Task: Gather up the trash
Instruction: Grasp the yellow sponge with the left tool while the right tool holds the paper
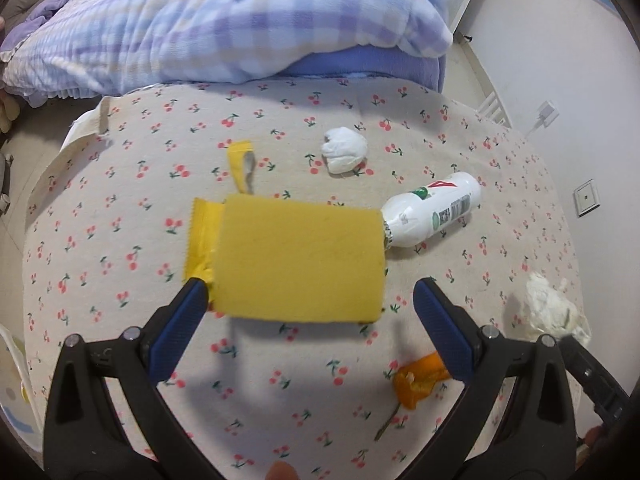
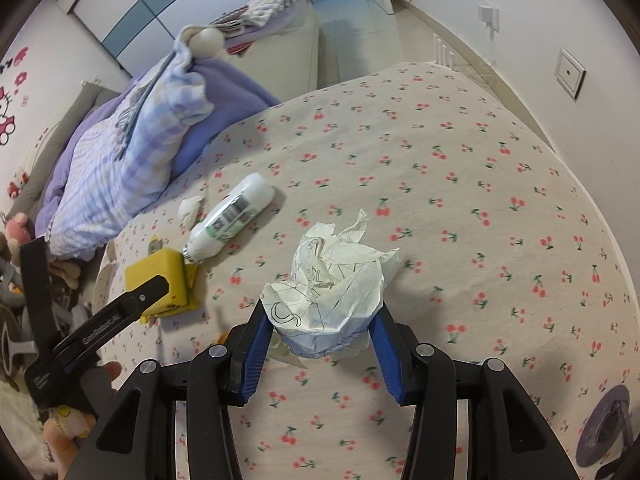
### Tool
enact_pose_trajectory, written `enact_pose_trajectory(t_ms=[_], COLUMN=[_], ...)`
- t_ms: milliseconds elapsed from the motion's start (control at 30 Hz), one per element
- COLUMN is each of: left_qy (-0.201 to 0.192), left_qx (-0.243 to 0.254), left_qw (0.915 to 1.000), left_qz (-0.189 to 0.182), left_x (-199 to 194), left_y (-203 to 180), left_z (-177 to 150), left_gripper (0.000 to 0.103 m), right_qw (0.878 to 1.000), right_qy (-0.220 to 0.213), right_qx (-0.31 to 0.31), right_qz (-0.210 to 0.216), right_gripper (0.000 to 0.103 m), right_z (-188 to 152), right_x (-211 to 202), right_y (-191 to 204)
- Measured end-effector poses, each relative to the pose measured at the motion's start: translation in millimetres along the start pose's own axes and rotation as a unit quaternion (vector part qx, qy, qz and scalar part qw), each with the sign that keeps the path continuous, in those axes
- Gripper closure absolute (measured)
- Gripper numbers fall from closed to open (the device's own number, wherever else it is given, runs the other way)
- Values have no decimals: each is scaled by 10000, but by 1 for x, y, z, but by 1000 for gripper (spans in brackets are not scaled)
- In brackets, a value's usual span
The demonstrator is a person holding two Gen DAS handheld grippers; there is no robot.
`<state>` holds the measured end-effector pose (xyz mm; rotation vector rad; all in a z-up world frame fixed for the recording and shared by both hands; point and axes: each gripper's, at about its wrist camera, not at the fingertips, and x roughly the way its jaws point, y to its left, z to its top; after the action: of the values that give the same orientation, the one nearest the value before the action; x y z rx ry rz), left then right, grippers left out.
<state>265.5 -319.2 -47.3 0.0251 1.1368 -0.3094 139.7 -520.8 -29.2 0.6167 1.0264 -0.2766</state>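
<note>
- Right gripper: jaws about half open, both blue pads pressed against a crumpled paper ball. The ball bears black line drawings and sits between the pads, above the bedsheet.
- Left gripper: jaws wide apart. A yellow box lies between and beyond the fingertips; the left pad is at the box's lower left corner, while the right pad stands clear of it. Whether the left pad truly presses the box cannot be told. From the right wrist view, the left gripper's finger overlaps the box's near face.
- Yellow wrapper with a zigzag edge pokes out from under the box's left side; a torn yellow strip lies just beyond.
- White plastic bottle lies on its side, neck end touching or just behind the box's right edge. No cap visible; contents cannot be told.
- Wadded white tissue lies beyond the bottle, apart from it.
- Orange peel lies near the left gripper's right finger.
- All of it rests on a cherry-print bedsheet. Folded plaid bedding bounds the far side in the left wrist view; the wall runs close along the bed's right edge. Sheet to the right of the paper ball is open.
</note>
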Motion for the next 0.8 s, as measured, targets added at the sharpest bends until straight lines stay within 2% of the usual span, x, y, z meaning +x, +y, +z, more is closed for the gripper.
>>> enact_pose_trajectory(t_ms=[100, 200, 333, 500, 800], left_qy=[24, 36, -51, -196, -557], left_qx=[-38, -107, -46, -212, 35], left_qw=[9999, 9999, 10000, 9995, 9984], left_qz=[105, 79, 14, -126, -76], left_x=[7, 9, 0, -23, -80], left_y=[-1, 3, 7, 22, 51], left_z=[1, 0, -8, -16, -42], left_gripper=[2, 18, 24, 25, 25], right_qw=[10000, 10000, 9999, 9998, 9986], right_qy=[-2, 5, -10, -52, -93], right_qx=[56, 85, 105, 128, -136], right_qz=[-19, -31, -20, 121, 509], right_gripper=[53, 53, 53, 53, 53], right_z=[1, 1, 0, -4, -23], right_x=[-2, -3, -8, -18, -39], right_y=[-9, -14, -18, -15, 19])
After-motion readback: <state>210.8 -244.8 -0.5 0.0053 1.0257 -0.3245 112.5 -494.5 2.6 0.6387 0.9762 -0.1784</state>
